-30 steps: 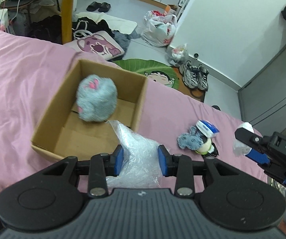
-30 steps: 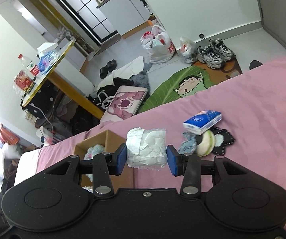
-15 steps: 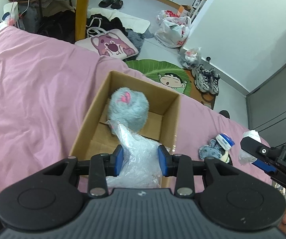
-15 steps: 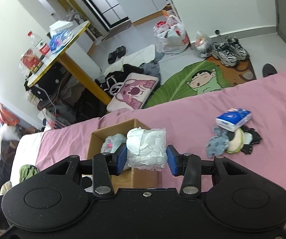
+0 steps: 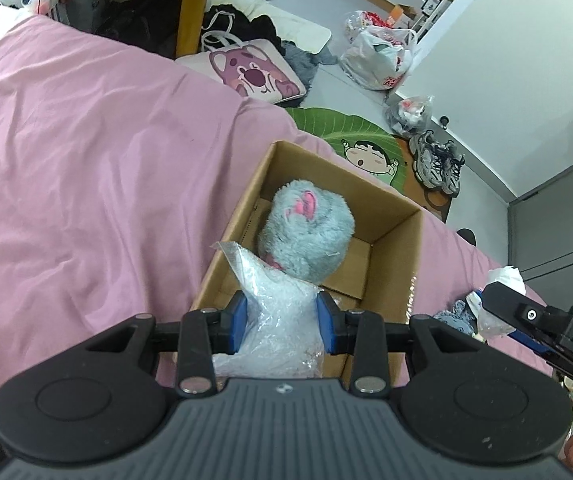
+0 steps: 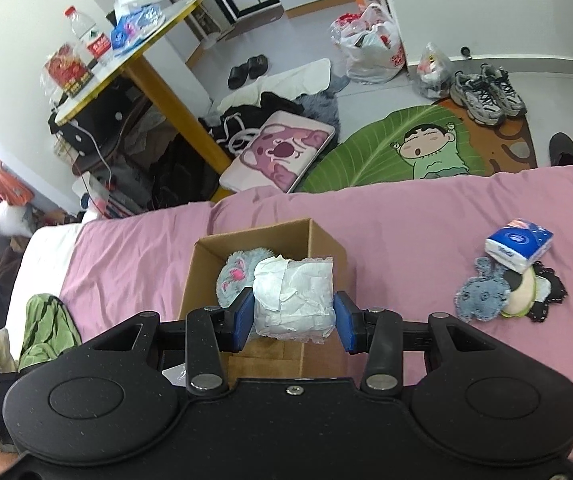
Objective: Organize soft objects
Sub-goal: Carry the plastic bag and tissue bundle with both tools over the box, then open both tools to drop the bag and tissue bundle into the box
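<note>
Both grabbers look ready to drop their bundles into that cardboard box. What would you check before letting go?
1. Left gripper firmly holds the clear plastic bag: ok.
2. Right gripper firmly holds the white wad: ok.
3. Bag is over the cardboard box opening: ok.
4. Wad is over the opening: cannot tell; it appears near the box's right wall.
5. Room left beside the grey plush toy: ok, bare floor shows.
6. Grippers clear of each other: ok.

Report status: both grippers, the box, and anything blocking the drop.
Left gripper shut on bubble wrap. Right gripper shut on white packet. Both over cardboard box; grey plush inside, floor space beside it.
</note>
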`<state>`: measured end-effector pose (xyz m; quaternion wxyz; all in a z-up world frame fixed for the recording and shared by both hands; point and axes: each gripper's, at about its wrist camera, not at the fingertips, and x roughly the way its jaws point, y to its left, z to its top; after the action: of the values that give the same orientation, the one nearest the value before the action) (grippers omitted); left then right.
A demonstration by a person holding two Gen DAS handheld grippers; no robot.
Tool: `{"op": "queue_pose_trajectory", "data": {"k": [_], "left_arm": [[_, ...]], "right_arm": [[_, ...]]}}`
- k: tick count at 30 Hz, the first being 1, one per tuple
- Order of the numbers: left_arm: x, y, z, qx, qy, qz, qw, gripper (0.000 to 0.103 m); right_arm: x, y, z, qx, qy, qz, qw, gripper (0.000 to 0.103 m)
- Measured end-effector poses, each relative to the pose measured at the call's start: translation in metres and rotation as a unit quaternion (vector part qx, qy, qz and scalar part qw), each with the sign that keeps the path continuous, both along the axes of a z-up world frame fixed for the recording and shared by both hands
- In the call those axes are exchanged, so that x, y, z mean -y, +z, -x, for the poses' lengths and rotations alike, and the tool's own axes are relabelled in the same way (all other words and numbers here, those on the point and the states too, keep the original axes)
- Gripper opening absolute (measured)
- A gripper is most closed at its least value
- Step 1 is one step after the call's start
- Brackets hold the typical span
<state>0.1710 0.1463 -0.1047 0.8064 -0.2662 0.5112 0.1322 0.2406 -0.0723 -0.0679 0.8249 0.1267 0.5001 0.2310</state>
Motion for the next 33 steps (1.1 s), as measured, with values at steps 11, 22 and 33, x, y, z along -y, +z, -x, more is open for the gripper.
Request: {"op": "queue_pose_trajectory", "data": {"k": [11,22,33], "left_arm": [[-0.013,-0.018,-0.022,-0.029,-0.009,0.001,0.9995,0.036],[-0.022,-0.011,-0.039,-0.040,-0.014,0.012,0.9991,0.039],[-0.021,0.015,-0.035,-0.036,-0.021,-0.002,0.9991,0.077]], "right_arm": [[-0.033,-0.006,-0.020,-0.014,0.024,0.018,0.999,0.042],[-0.051,-0.004,-0.036,-0.018,0.033,0.020,0.999,0.043],[-0.040,0.004,-0.037,-0.016,0.015,0.016,1.000,0.071]]}}
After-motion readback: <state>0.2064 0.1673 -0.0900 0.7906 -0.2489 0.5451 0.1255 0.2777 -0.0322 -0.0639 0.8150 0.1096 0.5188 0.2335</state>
